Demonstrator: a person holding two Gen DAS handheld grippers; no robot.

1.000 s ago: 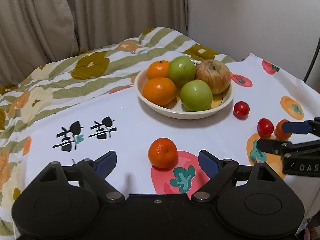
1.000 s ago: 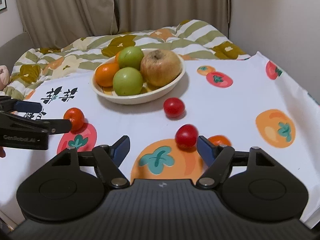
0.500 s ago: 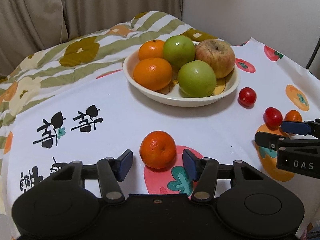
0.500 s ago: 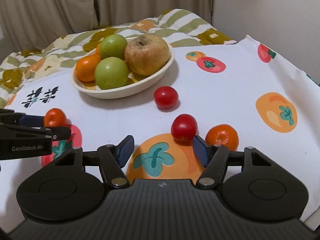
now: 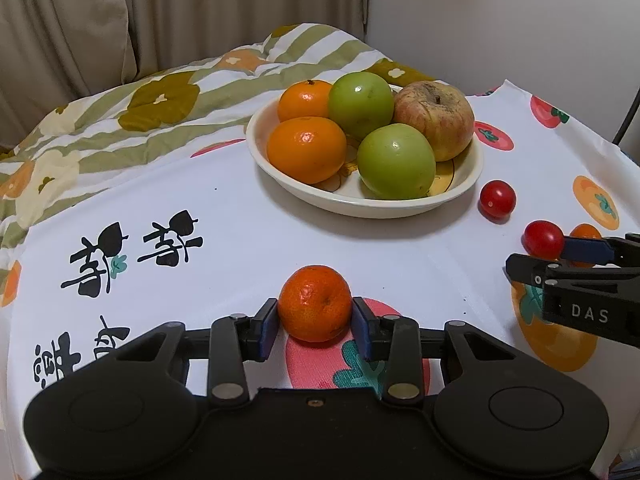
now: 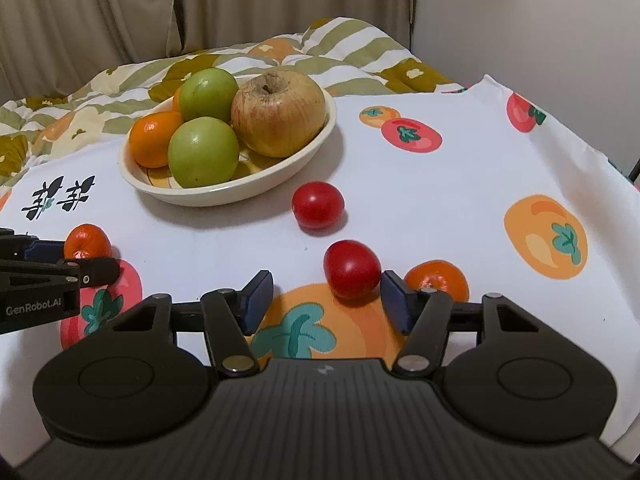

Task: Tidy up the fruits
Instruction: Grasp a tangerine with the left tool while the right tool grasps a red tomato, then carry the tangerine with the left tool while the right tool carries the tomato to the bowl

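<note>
Bowl [image 5: 460, 196]: 1.
Green apples [image 5: 395, 161]: 2, in bowl.
Russet apple [image 5: 434, 119]: 1, in bowl.
Oranges in bowl [image 5: 306, 149]: 2.
Small mandarins on cloth [image 5: 314, 303]: 2.
Red tomatoes on cloth [image 6: 318, 204]: 2.
Grippers [image 6: 326, 294]: 2.
Tablecloth [image 5: 240, 220]: 1.

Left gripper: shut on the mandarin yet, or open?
Shut on it. In the left wrist view the left gripper has both blue pads pressed against the sides of the small mandarin, which sits on the tablecloth.
</note>
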